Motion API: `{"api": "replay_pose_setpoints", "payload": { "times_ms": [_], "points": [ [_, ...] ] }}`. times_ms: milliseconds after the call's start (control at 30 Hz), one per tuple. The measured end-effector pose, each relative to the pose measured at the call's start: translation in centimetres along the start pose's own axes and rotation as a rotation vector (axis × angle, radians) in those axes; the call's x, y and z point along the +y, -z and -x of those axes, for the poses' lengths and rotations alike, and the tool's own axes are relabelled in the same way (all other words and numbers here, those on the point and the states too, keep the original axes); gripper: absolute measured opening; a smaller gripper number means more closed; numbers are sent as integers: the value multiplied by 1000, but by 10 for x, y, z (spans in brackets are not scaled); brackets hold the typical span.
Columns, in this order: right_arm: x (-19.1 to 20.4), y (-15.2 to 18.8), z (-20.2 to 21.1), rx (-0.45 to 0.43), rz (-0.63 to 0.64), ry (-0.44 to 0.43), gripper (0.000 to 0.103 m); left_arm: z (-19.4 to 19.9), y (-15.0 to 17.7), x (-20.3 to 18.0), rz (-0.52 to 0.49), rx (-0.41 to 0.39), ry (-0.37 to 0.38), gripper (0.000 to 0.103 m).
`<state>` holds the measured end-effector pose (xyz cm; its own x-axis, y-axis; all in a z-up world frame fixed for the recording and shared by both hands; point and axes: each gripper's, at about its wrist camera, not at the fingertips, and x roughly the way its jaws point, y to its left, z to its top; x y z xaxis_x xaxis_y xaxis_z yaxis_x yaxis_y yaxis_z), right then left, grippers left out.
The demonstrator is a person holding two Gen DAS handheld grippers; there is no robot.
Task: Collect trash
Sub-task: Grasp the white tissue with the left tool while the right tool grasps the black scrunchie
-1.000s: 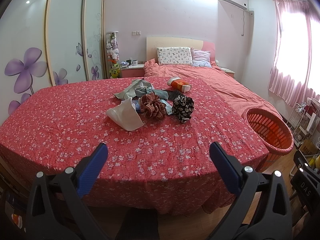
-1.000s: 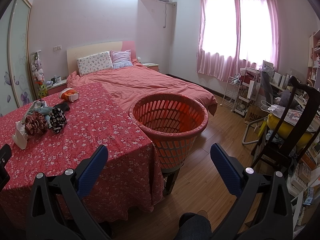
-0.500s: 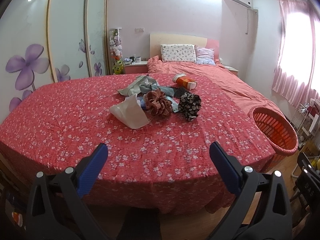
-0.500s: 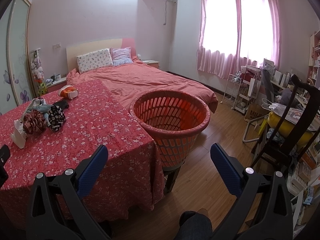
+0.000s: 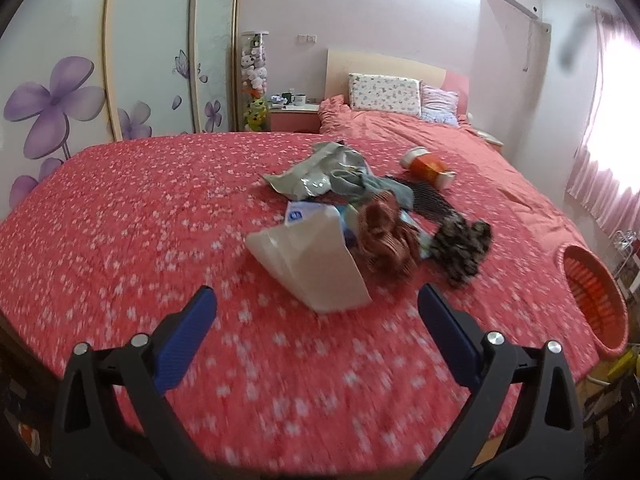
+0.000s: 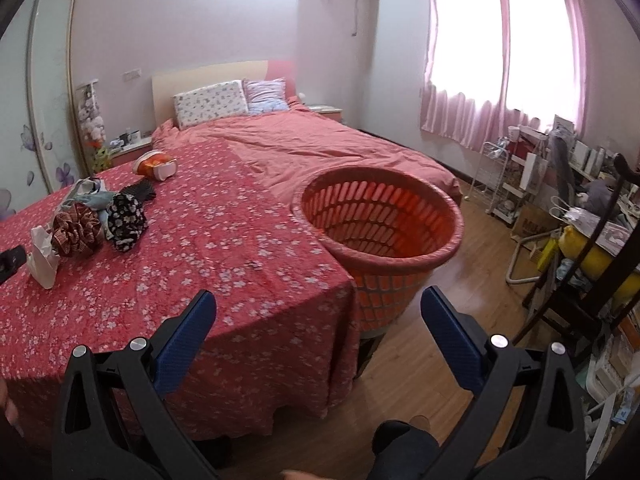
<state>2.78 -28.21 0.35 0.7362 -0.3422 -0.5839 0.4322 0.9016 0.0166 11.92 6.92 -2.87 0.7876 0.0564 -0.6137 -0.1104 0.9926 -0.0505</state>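
The left tongs (image 5: pixel 316 312) are gaping wide, aiming at the near white crumpled paper bag (image 5: pixel 310 260) to grab it. The right tongs (image 6: pixel 318 312) are waiting empty and wide apart beside the round orange plastic basket (image 6: pixel 380 220).

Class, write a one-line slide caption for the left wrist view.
Open left gripper faces a white paper bag and piled trash on the floral red cloth.

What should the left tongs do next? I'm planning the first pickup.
Probably ease forward and down onto the white wrapper. The left tongs are open and empty, the wrapper is the nearest piece of the pile, and the basket beside the table holds nothing visible.
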Motion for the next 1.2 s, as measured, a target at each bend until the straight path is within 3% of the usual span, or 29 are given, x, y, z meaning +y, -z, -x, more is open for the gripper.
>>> {"api": "replay_pose_setpoints", "payload": {
  "times_ms": [167,500,700,933,1067,1200],
  "points": [
    [14,-1,-8,17,34,-18,101,-31,-13,3,1,39,19,92],
    [36,-8,-18,21,87,-30,101,-77,-20,25,74,135,49,69],
    [53,-11,-21,15,116,-48,101,-88,-22,47,104,144,47,68],
    [68,-14,-21,3,145,-65,101,-100,-20,64,153,210,112,67],
    [76,-19,-22,-11,157,-71,101,-101,-22,65,152,195,142,52],
    [88,-26,-22,-36,172,-83,101,-98,-26,64,121,170,167,25]
  ]
}}
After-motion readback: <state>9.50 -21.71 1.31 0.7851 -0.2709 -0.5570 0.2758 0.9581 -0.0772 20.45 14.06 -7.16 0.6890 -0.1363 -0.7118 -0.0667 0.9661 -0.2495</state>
